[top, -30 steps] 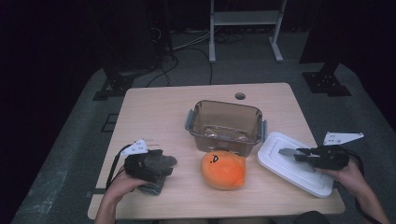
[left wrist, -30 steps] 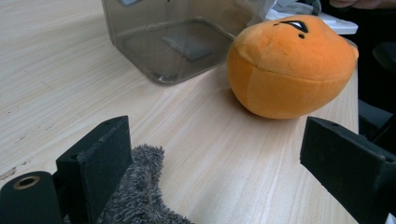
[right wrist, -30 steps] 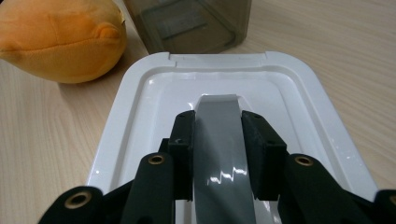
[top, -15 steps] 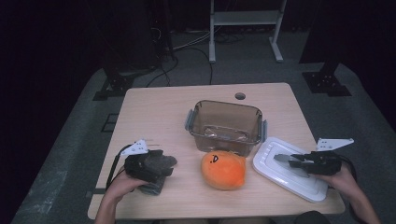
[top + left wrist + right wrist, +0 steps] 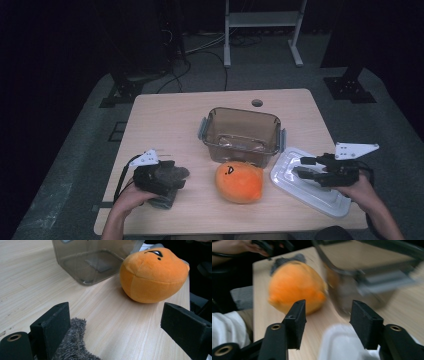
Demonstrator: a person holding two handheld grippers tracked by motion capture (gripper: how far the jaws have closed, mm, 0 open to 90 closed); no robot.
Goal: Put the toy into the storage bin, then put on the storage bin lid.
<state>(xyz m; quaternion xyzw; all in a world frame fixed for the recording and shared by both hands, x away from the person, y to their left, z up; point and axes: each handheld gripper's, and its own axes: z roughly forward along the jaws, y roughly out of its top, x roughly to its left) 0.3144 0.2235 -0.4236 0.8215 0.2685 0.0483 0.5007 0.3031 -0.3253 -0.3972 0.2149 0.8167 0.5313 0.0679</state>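
Right tool point(image 5: 303, 167) hovering over the white lid point(image 5: 320, 194), jaws just opening, nothing between them; left tool point(image 5: 181, 176) wide over grey plush point(image 5: 165, 200); orange plush point(image 5: 239, 181) lying beside the container point(image 5: 242, 134); likely next: grabbing it.

The far half of the table point(image 5: 165, 115) lay bare. Along its near edge, the orange plush point(image 5: 240, 181) blocked the middle, the clear container point(image 5: 242, 134) stood just behind it, and the white lid point(image 5: 306, 184) filled the near right corner, leaving narrow gaps between.
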